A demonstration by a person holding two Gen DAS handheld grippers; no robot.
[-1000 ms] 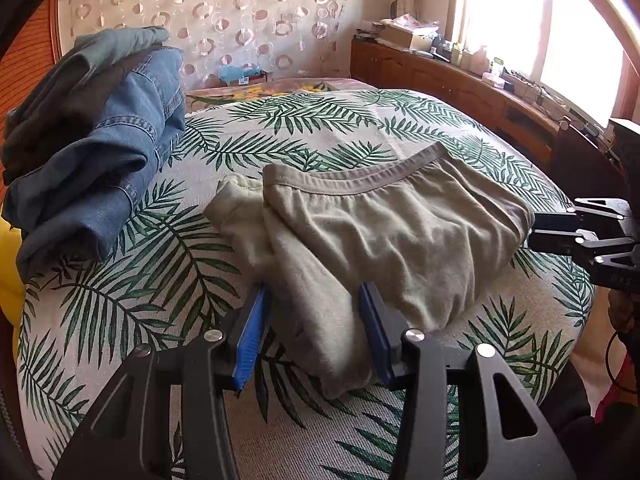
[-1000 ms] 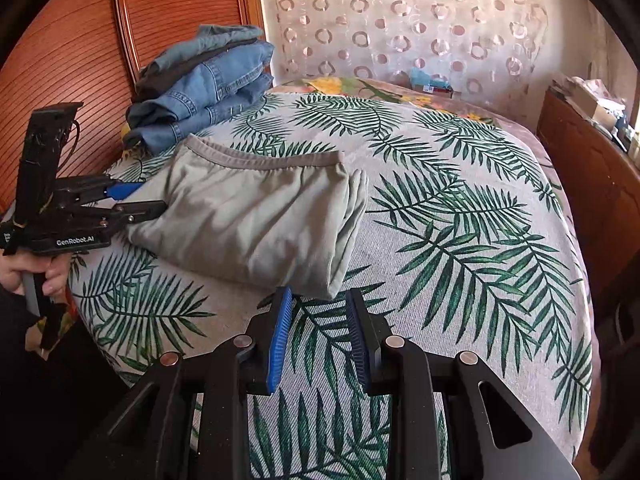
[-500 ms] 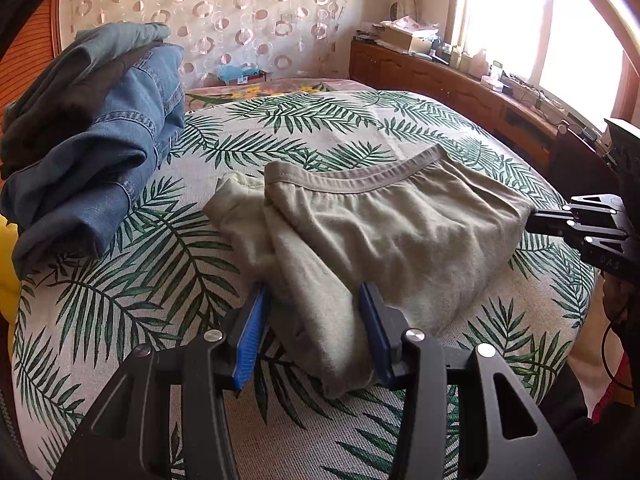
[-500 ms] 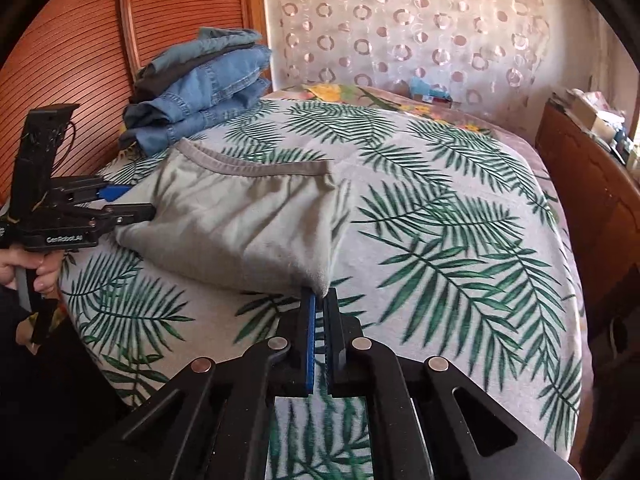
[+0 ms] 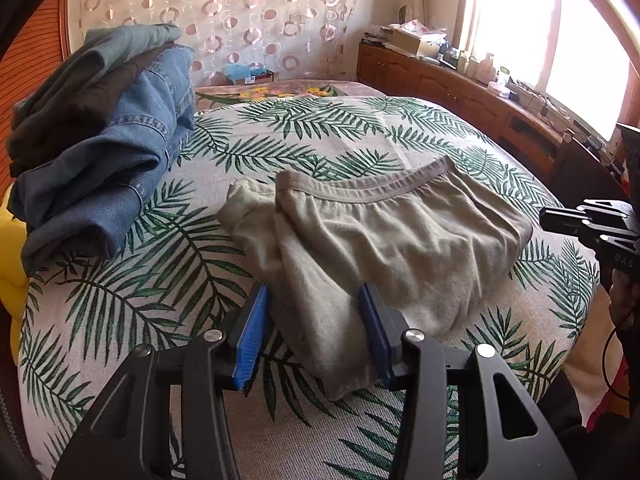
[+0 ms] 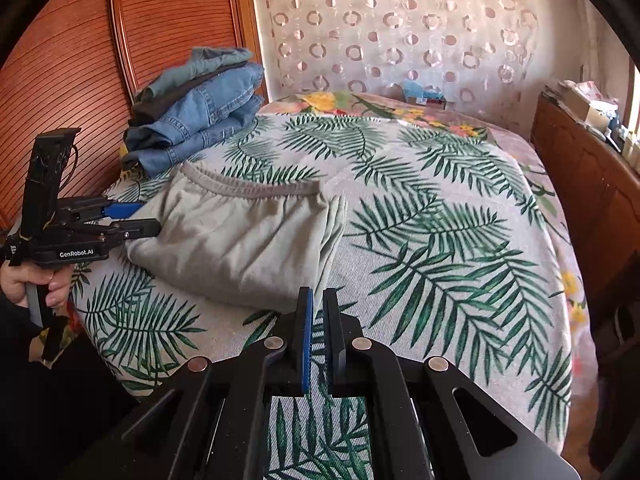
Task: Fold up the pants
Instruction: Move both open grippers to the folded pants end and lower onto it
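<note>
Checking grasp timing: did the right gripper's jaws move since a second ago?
Yes. The right gripper has its jaws shut; earlier they stood apart. They close just short of the olive pants corner, over the palm-leaf bedspread, holding no cloth.

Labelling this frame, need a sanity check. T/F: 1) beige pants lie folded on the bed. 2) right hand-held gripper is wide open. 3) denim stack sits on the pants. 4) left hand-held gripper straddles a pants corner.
1) The beige pants lie folded on the bed: true.
2) The right hand-held gripper is wide open: false, its jaws are shut, just off the pants' edge.
3) The denim stack sits on the pants: false, it lies apart, beside them.
4) The left hand-held gripper straddles a pants corner: true.
</note>
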